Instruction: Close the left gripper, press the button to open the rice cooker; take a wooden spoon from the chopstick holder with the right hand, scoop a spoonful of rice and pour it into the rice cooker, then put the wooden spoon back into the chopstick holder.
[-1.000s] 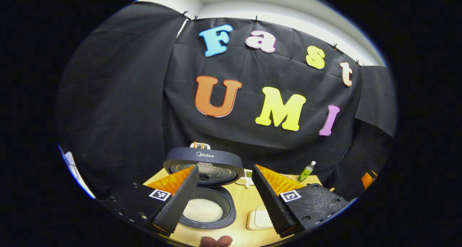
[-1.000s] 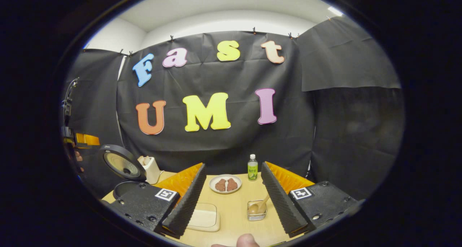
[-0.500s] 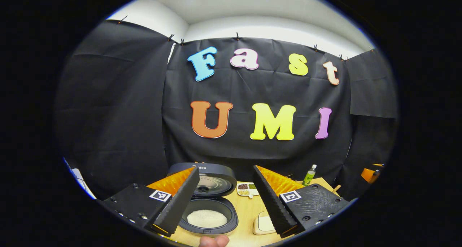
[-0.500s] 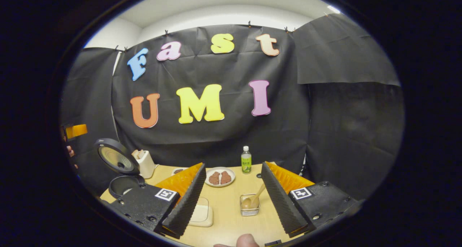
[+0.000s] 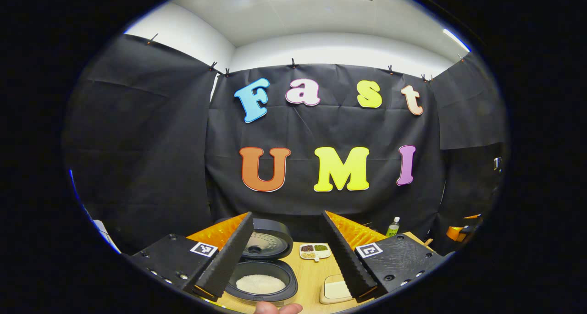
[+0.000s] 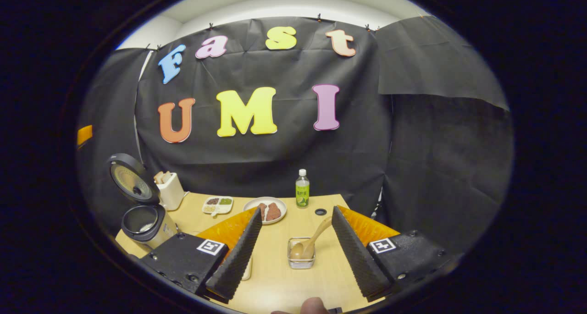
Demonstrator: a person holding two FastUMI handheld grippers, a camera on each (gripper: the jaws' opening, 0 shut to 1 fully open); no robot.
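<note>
Between the fingers of the right gripper (image 6: 293,270) sat a small clear container (image 6: 301,259) on the wooden table (image 6: 275,282), with the wooden spoon (image 6: 309,240) lying in it — bowl down, handle leaning up toward the right finger. Jaws were spread wide and gripping nothing; neither finger touched the spoon or the container. A fingertip of the person's hand (image 6: 314,306) poked in just below the container, at the bottom edge of the right gripper view.

Working outward from that container: a brown-topped plate (image 6: 266,209) was farther back and a bit left, a green-labelled bottle (image 6: 301,195) stood just right of the plate, and a divided dish of beans (image 6: 217,205) lay left of the plate. Farther left still, the chopstick holder (image 6: 169,190) stood near the wall, and the rice cooker (image 6: 143,222) sat in front of it with its lid up.

Left gripper (image 5: 286,268) was also wide open and holding nothing. Seen in the left gripper view, the rice cooker (image 5: 261,277) sat between its fingers, lid raised, white rice (image 5: 260,284) in the pot. The bean dish (image 5: 314,251) was just right of the cooker's lid, and a pale rectangular tray (image 5: 335,290) was right of the pot — partly hidden behind the right finger.
</note>
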